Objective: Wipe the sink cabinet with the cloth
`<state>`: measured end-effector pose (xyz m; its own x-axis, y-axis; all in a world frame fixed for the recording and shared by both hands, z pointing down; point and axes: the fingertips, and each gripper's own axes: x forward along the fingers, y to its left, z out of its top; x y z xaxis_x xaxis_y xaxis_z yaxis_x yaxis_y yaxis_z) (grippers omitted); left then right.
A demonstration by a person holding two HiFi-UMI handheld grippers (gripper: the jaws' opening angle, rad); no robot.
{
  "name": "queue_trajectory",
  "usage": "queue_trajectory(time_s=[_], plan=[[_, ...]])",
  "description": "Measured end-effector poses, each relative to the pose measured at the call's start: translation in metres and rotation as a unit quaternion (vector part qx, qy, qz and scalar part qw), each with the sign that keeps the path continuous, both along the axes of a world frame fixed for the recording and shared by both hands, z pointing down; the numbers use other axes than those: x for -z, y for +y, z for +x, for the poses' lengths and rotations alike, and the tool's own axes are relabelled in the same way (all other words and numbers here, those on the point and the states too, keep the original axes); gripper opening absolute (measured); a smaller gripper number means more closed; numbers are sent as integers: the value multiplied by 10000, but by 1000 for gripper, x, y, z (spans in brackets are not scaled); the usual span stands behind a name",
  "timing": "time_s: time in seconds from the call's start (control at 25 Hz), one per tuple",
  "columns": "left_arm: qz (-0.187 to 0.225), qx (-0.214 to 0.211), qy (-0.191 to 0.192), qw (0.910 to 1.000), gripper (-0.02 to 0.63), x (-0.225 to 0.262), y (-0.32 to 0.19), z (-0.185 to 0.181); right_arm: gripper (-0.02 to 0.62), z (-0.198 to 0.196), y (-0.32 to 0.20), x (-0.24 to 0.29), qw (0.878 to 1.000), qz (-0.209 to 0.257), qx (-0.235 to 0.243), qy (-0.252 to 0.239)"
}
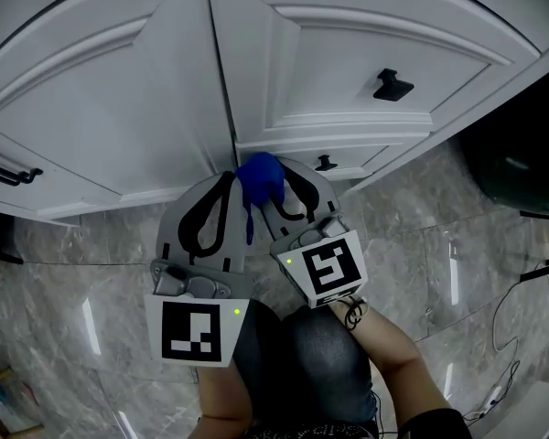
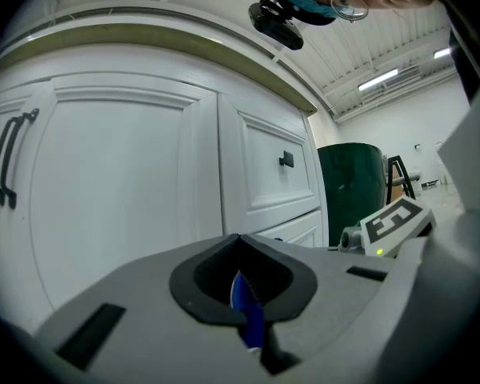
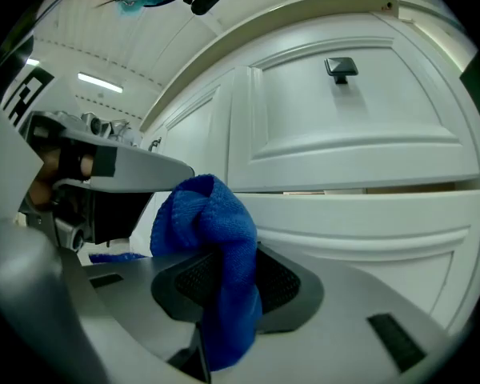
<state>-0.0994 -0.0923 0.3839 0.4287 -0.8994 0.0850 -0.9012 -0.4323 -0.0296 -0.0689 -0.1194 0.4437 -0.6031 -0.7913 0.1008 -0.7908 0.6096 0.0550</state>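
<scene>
Nearest to us, at the bottom of the head view, we see a forearm (image 1: 389, 341) and dark trousers (image 1: 302, 364) over a grey marbled floor (image 1: 439, 245). Just above them sit the two marker cubes, one at lower left (image 1: 194, 329) and one right of centre (image 1: 325, 265).

Beyond the cubes, the left gripper (image 1: 227, 183) and the right gripper (image 1: 284, 167) point up the frame, side by side and angled towards each other at the tips. The blue cloth (image 1: 259, 176) is bunched between those tips at the centre of the frame, with a thin tail hanging down between the two grippers.

In the left gripper view we find its jaws pressed together on a narrow strip of the cloth (image 2: 246, 310), low in the middle of the frame. In the right gripper view the jaws are clamped on a thicker fold of the cloth (image 3: 220, 294), which bulges up above them.

Behind the cloth stands the white sink cabinet (image 1: 110, 108), filling the upper half of the head view. The cloth lies in front of the seam where the left door meets the drawers; we cannot tell whether it touches the cabinet. A black bar handle (image 1: 5, 167) shows at the left edge, a square black knob (image 1: 392, 84) on the upper drawer at upper right, and a smaller knob (image 1: 325, 163) on the drawer below, just right of the cloth.

Farthest off, at the right edge, stands a dark green bin (image 1: 522, 163).
</scene>
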Motion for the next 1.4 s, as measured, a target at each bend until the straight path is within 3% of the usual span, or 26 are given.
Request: queue_trajectory(time_s=[0.24,0.6,0.92,1.4], plan=[[-25,-59,30,10000,0,1,2,5,115,4,-3,0,9997,153,-30,209],[6,-255,70,9997,0,0,-1,23,115,33,-12,-10,9983,106,-464,334],[-56,-207,63,9997,0,-5,-4,23,115,37,-13,-8,9982,170,-499,303],[-58,-273,49,9996,0,-6,-4,24,115,63,-16,-9,9952,153,-932,255]])
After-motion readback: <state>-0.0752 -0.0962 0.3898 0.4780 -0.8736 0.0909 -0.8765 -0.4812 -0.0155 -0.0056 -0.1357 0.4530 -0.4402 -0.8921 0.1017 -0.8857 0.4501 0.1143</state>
